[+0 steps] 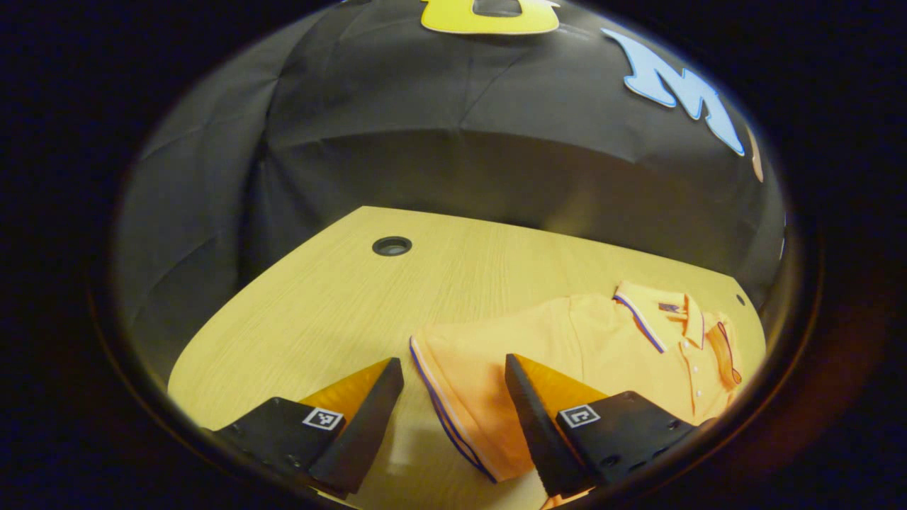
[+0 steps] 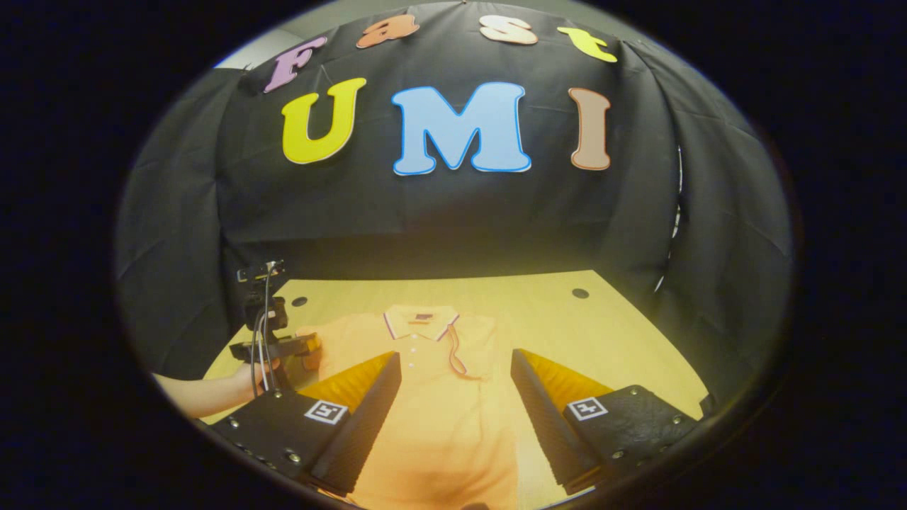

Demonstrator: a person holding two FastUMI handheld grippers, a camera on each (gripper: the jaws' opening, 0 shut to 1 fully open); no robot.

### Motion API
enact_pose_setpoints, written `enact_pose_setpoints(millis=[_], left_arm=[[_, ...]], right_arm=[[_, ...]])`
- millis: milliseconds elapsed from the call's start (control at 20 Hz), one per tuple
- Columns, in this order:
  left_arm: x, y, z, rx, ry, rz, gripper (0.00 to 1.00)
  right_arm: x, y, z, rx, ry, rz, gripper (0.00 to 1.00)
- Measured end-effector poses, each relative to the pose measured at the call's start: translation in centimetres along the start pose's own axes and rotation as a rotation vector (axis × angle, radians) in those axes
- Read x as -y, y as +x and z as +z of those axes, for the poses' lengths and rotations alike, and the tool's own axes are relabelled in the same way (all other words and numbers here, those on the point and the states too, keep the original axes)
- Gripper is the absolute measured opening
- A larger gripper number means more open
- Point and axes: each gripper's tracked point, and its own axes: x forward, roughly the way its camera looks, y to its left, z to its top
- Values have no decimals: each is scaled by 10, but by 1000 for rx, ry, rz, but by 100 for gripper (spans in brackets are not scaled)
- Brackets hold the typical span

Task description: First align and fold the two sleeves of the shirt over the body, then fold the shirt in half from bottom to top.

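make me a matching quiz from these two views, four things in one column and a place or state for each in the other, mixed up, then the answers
Things:
1. left gripper
2. right gripper
3. polo shirt
4. round hole

Places or states:
A. lies flat on the wooden table, collar at the far end
B. open, above the shirt's body
C. set in bare wood, away from the shirt
D. open, over the striped sleeve edge

Pairs: 1-D, 2-B, 3-A, 4-C
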Motion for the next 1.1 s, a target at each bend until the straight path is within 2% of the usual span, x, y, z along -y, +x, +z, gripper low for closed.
enact_pose_setpoints(millis=[50, 100, 300, 350, 400, 450, 500, 550, 800, 1100], left_arm=[[-2, 1, -2, -10, 22, 16, 93], [-5, 4, -3, -15, 45, 41, 85], [-2, 2, -1, -13, 54, 32, 49], [0, 3, -2, -15, 57, 23, 28], [1, 4, -1, -14, 61, 26, 24], [2, 3, 1, -12, 65, 23, 12], [5, 2, 1, -7, 56, 19, 12], [3, 2, 2, -5, 52, 26, 7], [11, -14, 22, 45, 48, 24, 6], [67, -39, 52, 105, 95, -78, 6]], right_arm=[[2, 1, -1, -6, 2, -1, 97], [3, 2, -3, -10, 7, 0, 97], [5, 4, -7, -13, 28, 4, 97], [6, 4, -8, -17, 31, 4, 97], [8, 4, -11, -21, 35, 2, 97], [9, 3, -11, -23, 42, 3, 97], [10, 4, -13, -26, 48, 1, 97], [13, 4, -14, -27, 53, -3, 97], [29, -1, -16, -23, 58, -36, 97], [33, -2, -24, -25, 83, -76, 97]])
